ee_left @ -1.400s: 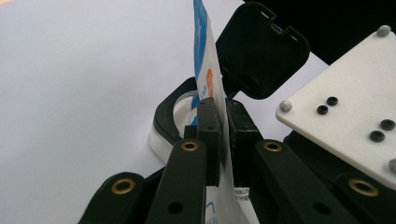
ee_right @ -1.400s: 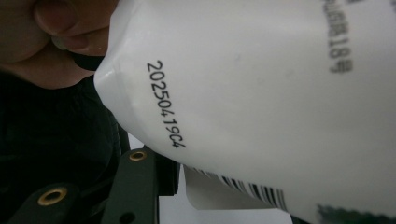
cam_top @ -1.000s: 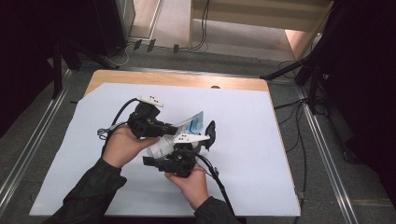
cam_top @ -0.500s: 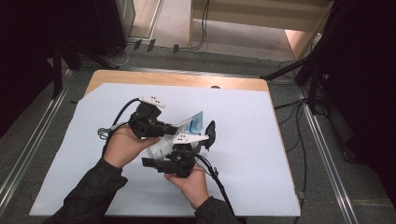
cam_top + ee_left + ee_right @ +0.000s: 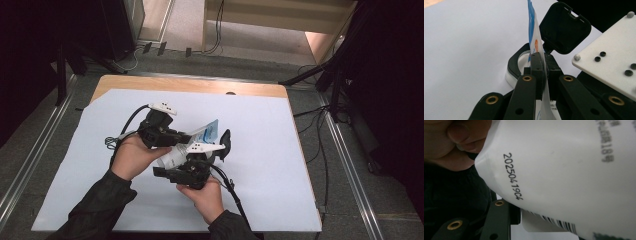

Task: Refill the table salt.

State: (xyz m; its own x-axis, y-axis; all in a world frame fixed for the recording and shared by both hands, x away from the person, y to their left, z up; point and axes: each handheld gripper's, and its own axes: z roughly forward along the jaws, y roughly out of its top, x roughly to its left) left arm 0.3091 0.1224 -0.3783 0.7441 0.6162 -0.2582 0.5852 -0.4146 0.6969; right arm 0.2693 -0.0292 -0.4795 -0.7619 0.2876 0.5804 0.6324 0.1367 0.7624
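A soft white pack with blue print [image 5: 206, 133] is held up over the table between both hands. My left gripper [image 5: 186, 138] is shut on its thin blue-and-white edge [image 5: 533, 37], jaws pressed flat together [image 5: 543, 72]. Just past that edge sits a black ring cap [image 5: 514, 63] with its flip lid [image 5: 564, 27] open; the lid [image 5: 225, 145] sticks out to the right. My right gripper [image 5: 214, 156] comes up from below. Its jaws have just been closing with the pack's white body [image 5: 564, 170] between them. One right finger [image 5: 499, 220] shows under the pack.
A white sheet [image 5: 280, 150] covers most of the wooden table [image 5: 200, 86]. Metal rails [image 5: 345, 155] run along both sides, and cables [image 5: 220, 30] lie on the floor beyond the far edge. A dark stand [image 5: 320, 75] is at the far right.
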